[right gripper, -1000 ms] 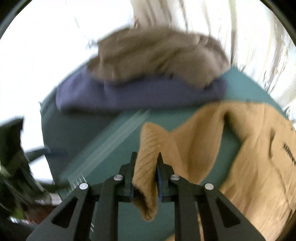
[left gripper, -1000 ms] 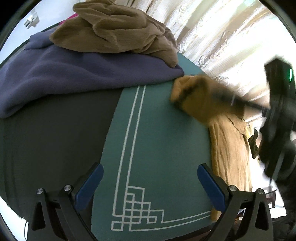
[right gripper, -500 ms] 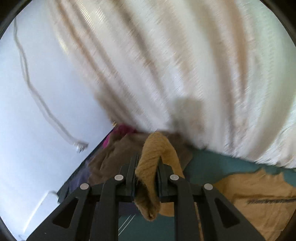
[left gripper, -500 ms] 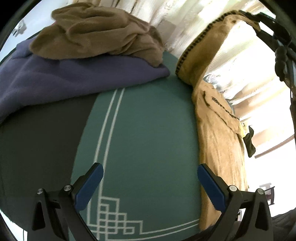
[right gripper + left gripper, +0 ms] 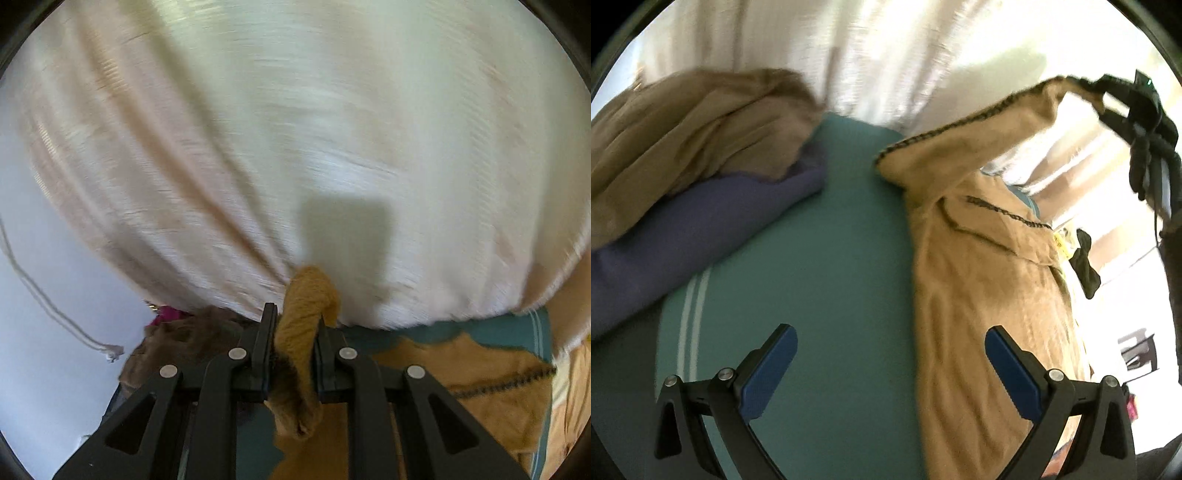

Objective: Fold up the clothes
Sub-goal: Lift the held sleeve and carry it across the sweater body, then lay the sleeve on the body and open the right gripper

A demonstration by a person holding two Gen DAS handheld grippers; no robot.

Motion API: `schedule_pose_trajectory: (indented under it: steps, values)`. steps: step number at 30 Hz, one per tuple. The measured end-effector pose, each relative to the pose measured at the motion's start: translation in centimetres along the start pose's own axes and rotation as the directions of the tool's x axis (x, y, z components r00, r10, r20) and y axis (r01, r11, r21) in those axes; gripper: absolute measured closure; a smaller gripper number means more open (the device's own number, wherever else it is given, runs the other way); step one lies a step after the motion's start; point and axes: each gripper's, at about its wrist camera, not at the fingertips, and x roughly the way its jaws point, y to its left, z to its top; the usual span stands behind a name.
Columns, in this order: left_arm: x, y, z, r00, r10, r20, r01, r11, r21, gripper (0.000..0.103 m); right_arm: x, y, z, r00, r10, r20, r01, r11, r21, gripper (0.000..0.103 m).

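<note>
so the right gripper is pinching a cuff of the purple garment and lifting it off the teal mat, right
Not quite. The right gripper is shut on a cuff of the tan garment, not the purple garment, which lies under the brown pile. The right wrist view shows it, lifted above the teal mat.

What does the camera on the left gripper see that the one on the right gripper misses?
Only the left wrist view shows the open left gripper with nothing between its fingers, the purple garment, and the right gripper from outside, lifting a sleeve. Only the right wrist view shows the right gripper's pads shut on that tan sleeve up close, a dangling white cord and a bit of pink cloth. Both show the tan garment, the brown pile, the teal cloth and the pale curtain.
</note>
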Motion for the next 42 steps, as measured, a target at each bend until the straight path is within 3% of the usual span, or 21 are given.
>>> schedule_pose_trajectory:
  steps: [9,16,21,25,28,31,34,37,42]
  values:
    - [7.3,-6.8,7.2,1.0,0.011,-0.016,-0.009,0.993,0.116,0.0,0.9,-13.7,-4.9,0.994,-0.059,-0.092,0.073,0.984,0.161,0.085]
    - [13.6,-10.6,11.7,0.999,-0.013,-0.035,0.018,0.99,0.141,0.0,1.9,-19.2,-8.0,0.98,-0.074,-0.185,0.108,0.977,0.185,0.085]
    - [18.2,-11.2,13.4,0.996,0.055,-0.065,-0.044,0.986,0.158,0.0,2.1,-22.5,-9.8,0.964,-0.115,-0.241,0.163,0.968,0.189,0.081]
    - [21.4,-9.9,14.2,0.984,0.152,-0.095,-0.137,0.98,0.146,0.0,2.1,-24.5,-10.9,0.928,-0.258,-0.269,0.29,0.953,0.089,0.07]
    - [22.3,-7.7,14.6,0.969,0.225,-0.101,-0.212,0.97,0.122,0.0,2.1,-25.6,-11.5,0.881,-0.379,-0.282,0.394,0.919,-0.003,0.066]
    - [22.6,-4.9,15.2,0.957,0.266,-0.117,-0.259,0.963,0.07,0.0,2.0,-27.0,-12.2,0.832,-0.475,-0.286,0.479,0.876,-0.062,0.053]
    - [21.7,-4.2,15.9,0.963,0.249,-0.103,-0.247,0.968,0.036,0.0,1.8,-27.2,-12.5,0.833,-0.48,-0.276,0.48,0.874,-0.07,0.053]
    - [19.9,-5.6,16.9,0.98,0.195,-0.049,-0.194,0.981,0.028,0.0,2.2,-26.2,-12.3,0.865,-0.432,-0.255,0.425,0.901,-0.086,0.053]
    - [18.7,-9.4,17.4,0.999,0.051,0.016,-0.052,0.996,0.068,0.0,5.2,-24.5,-12.7,0.886,-0.366,-0.286,0.331,0.929,-0.162,0.05]
